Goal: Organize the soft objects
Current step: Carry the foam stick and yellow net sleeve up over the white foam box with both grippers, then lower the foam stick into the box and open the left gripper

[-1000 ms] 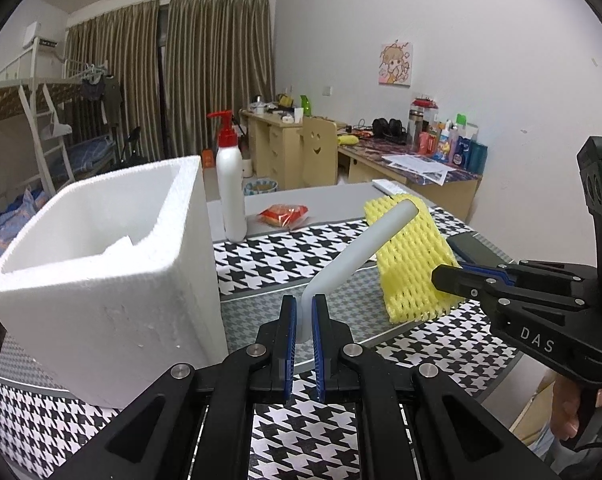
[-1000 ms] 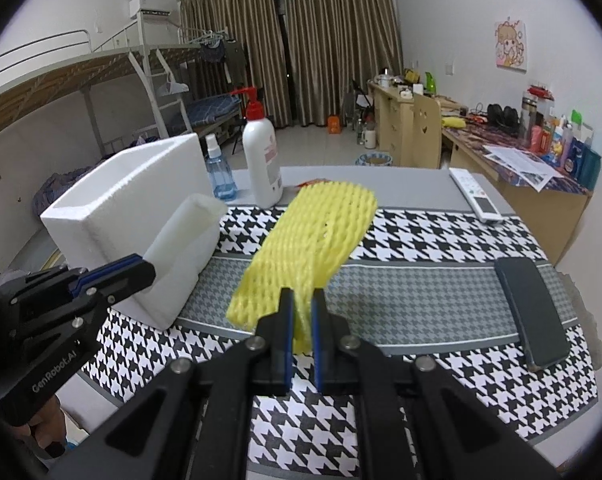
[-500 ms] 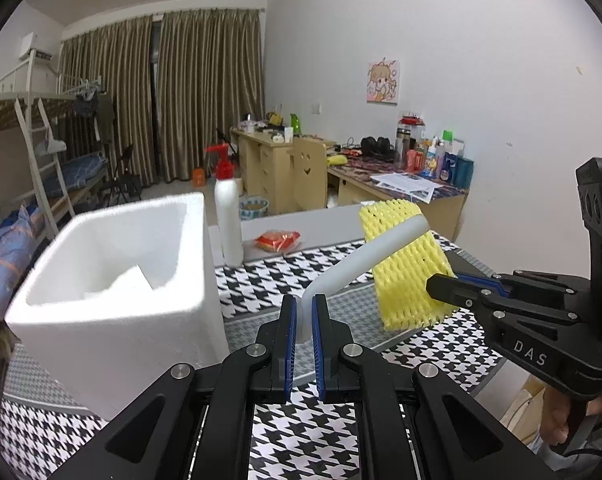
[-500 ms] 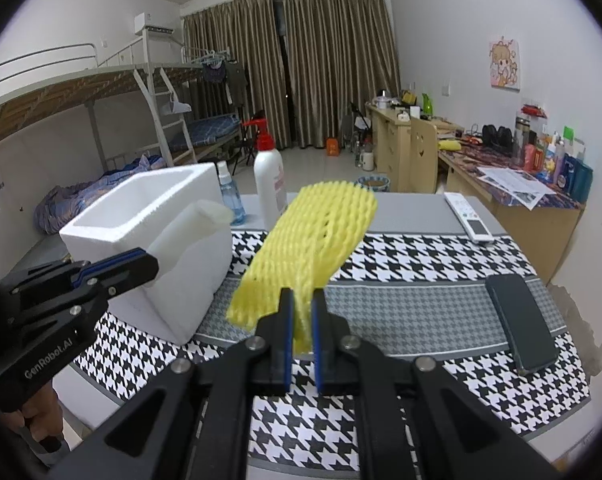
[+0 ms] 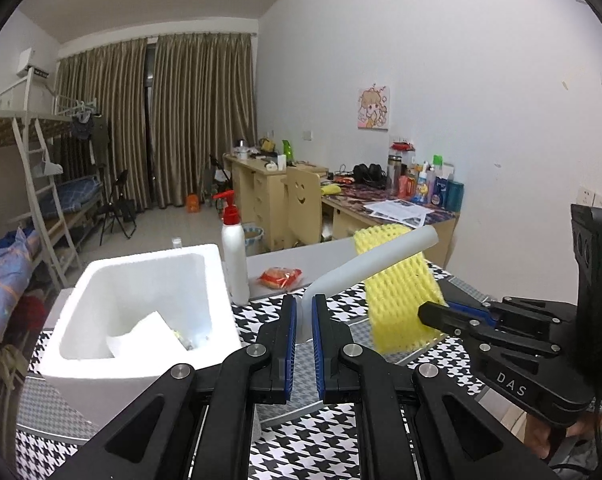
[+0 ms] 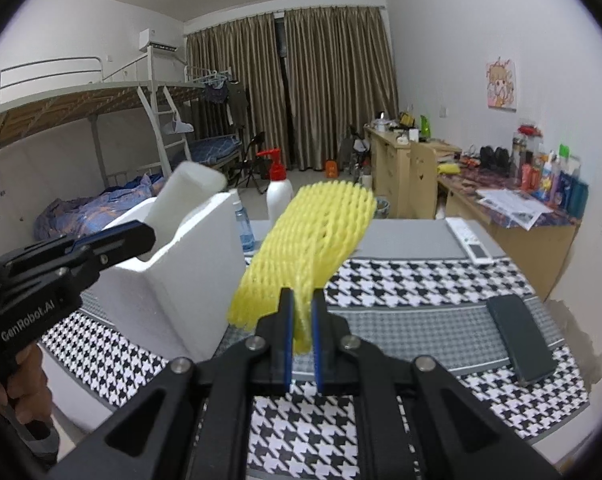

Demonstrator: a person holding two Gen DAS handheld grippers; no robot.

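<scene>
A carrying step is judged to be in hand: two soft pieces are held in the air beside the white foam box [image 5: 141,312], which stands open-topped on the bench [image 6: 401,280] at its left end. The box is seen to hold a white foam scrap and some small items already, so it is taken to be the collecting place. The yellow foam net [image 6: 313,240] is pinched at its lower edge by the right tongs [image 6: 300,340], whose jaws are drawn narrow on it, and it stands up and away from them above the bench. The white foam sheet [image 5: 373,262] is gripped at its bent lower end by the left tongs [image 5: 303,344], likewise closed narrow, and its free end is raised just beside the net. For the next move, each piece would need to be brought over the box opening and the jaws parted only once it is above the cavity; the net's springiness may let it catch on the rim.

The bench is covered with a black-and-white houndstooth cloth with a grey band. On it are seen a pump bottle [image 5: 235,256], a dark phone [image 6: 521,340], a remote [image 6: 471,240] and a red packet [image 5: 280,277]. Around it, a dormitory room is shown, with a bunk bed [image 6: 101,120], brown curtains and cluttered wooden desks.
</scene>
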